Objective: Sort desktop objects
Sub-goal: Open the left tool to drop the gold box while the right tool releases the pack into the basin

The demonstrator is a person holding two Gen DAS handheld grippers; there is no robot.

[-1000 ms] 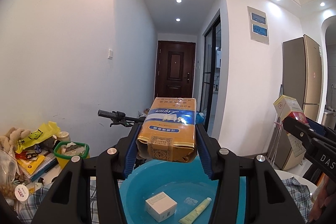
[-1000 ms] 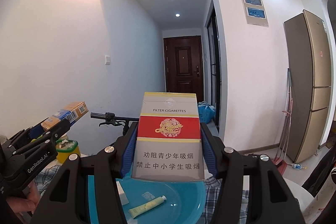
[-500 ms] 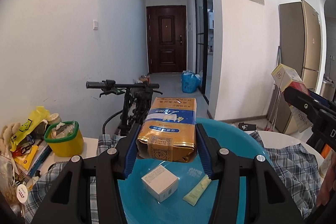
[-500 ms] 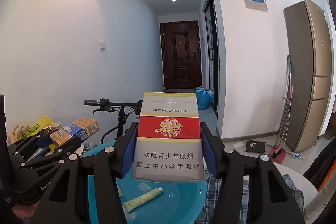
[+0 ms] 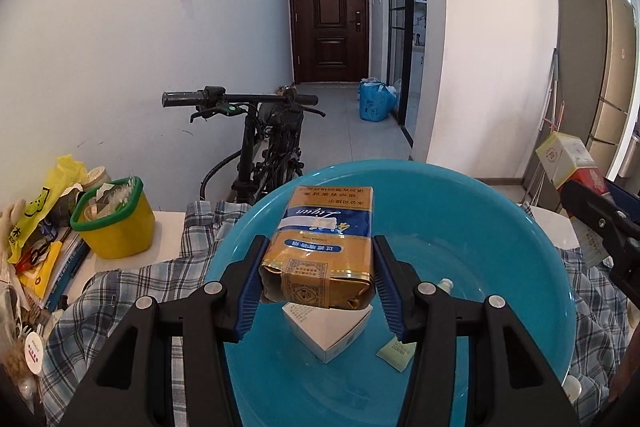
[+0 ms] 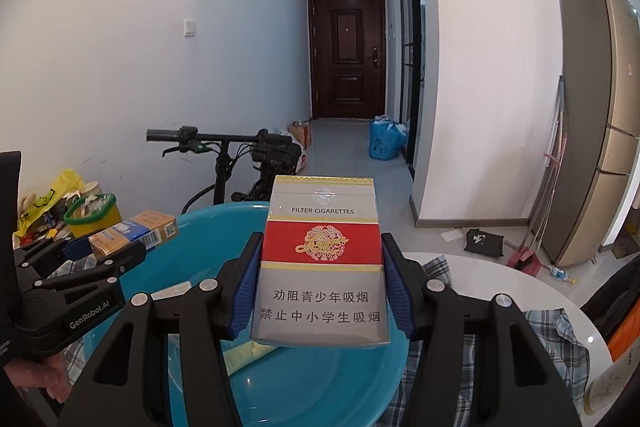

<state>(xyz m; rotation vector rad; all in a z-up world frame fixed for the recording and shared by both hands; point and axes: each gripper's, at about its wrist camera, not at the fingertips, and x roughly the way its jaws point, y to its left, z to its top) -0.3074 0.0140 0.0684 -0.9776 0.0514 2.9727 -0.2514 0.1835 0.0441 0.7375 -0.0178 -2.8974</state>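
Observation:
My left gripper (image 5: 318,259) is shut on a gold and blue cigarette pack (image 5: 324,239), held over the blue basin (image 5: 500,227). Under the pack, inside the basin, lie a small white box (image 5: 332,335) and a pale green tube (image 5: 396,349). My right gripper (image 6: 322,259) is shut on a red, white and grey cigarette pack (image 6: 322,259) above the basin's (image 6: 192,227) right side. In the right wrist view the left gripper (image 6: 120,247) with its gold pack (image 6: 136,233) shows at the left. In the left wrist view the right gripper's black finger (image 5: 592,215) and its pack (image 5: 568,157) show at the right edge.
The basin rests on a plaid cloth (image 5: 132,291) over a white round table (image 6: 480,271). A yellow tub with a green rim (image 5: 116,223), books and snack bags (image 5: 36,251) crowd the left. A black bicycle (image 5: 268,143) stands behind the table. A hand (image 6: 40,375) holds the left gripper.
Both grippers have tilted downward and sunk toward the basin, each still holding its pack. The basin now fills far more of both views.

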